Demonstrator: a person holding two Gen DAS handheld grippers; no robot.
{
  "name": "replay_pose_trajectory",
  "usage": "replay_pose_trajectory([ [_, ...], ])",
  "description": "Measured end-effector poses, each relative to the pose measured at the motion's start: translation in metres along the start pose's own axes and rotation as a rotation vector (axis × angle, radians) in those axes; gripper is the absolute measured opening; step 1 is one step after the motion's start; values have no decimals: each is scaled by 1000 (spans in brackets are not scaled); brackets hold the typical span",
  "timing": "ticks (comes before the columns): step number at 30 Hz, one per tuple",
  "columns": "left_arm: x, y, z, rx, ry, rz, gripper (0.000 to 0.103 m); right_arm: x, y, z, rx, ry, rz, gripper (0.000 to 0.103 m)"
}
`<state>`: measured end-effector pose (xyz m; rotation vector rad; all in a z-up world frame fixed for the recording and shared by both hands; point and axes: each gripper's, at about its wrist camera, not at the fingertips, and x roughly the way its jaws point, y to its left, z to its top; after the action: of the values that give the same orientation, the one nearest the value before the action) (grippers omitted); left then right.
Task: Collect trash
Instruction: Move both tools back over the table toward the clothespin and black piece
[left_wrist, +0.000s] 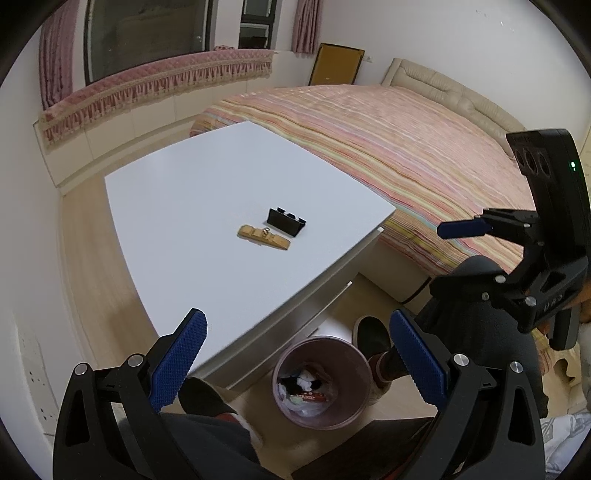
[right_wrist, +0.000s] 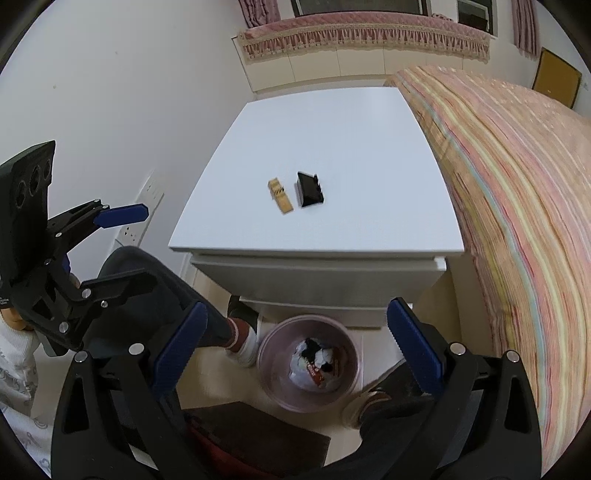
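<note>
From the left wrist view, the left gripper (left_wrist: 297, 363) is released, its blue pads far apart and holding nothing, above the near edge of the white bench (left_wrist: 207, 206). On the bench lie two small pieces: a tan wooden block (left_wrist: 263, 236) and, just beside it on the far right, a black ridged plastic piece (left_wrist: 286, 221). The pink trash bin (left_wrist: 322, 382) stands on the floor below, already with wrappers inside. The right gripper (left_wrist: 452, 258) is at the right, also spread.

From the right wrist view, the right gripper (right_wrist: 295, 345) is released and empty, over the bin (right_wrist: 308, 362). The tan block (right_wrist: 280, 196) and the black piece (right_wrist: 309, 189) are near the bench (right_wrist: 332, 129) centre; this view is a little blurred, so perhaps they touch.

I judge that most trash is collected. The next move calls for reaching forward to one piece and closing on it.
</note>
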<state>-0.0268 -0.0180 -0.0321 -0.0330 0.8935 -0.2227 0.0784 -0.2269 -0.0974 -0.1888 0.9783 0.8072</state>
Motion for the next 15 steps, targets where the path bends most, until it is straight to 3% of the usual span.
replay_pose_trajectory([
  [15,26,31,35,55,40,-13,95,48,-11,62,-45,38,-24,96],
])
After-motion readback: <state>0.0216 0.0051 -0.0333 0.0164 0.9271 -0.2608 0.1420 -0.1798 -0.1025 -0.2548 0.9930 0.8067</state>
